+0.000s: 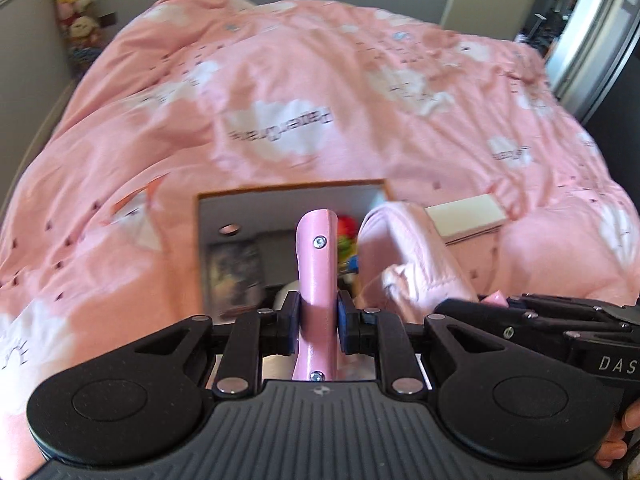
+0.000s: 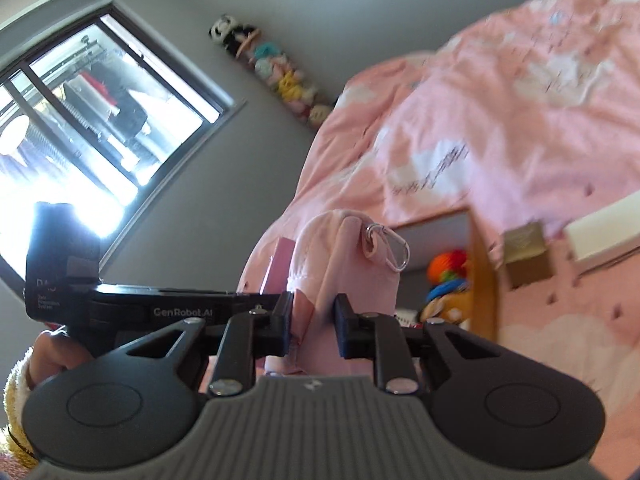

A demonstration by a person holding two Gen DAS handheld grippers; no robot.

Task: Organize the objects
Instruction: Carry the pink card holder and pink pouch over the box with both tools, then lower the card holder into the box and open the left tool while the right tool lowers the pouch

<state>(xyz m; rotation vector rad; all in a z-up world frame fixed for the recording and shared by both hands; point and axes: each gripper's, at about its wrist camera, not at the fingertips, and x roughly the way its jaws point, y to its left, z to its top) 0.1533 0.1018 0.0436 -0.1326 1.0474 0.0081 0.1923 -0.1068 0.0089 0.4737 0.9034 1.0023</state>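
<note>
**Two grippers clamped on one pink load, mid-carry**

Left gripper [image 1: 319,322]: blue pads [image 1: 294,322] fully closed on a pink rigid strap/handle [image 1: 314,264] with two screws, which stands up frame centre. Right gripper [image 2: 311,326]: jaws narrowed onto a fold of the soft pink bag [image 2: 340,264]; fabric sits between the pads, looks pinched. A silver carabiner [image 2: 394,248] hangs off the bag top, just right of centre.

Outward: the bag sits directly in front of both cameras, above a mirror [image 1: 256,240] with an orange-brown frame lying on the pink duvet [image 1: 280,80]. White box [image 1: 466,216] and small cardboard box [image 2: 528,258] lie on the duvet right of the mirror. Plush toys [image 2: 276,76] stacked along the grey wall.

Step, my read: bag is lifted clear of the bed, transport phase. Destination not visible. Next move needs both hands travelling together so handle and fabric don't pull apart, and clearance over the mirror.
</note>
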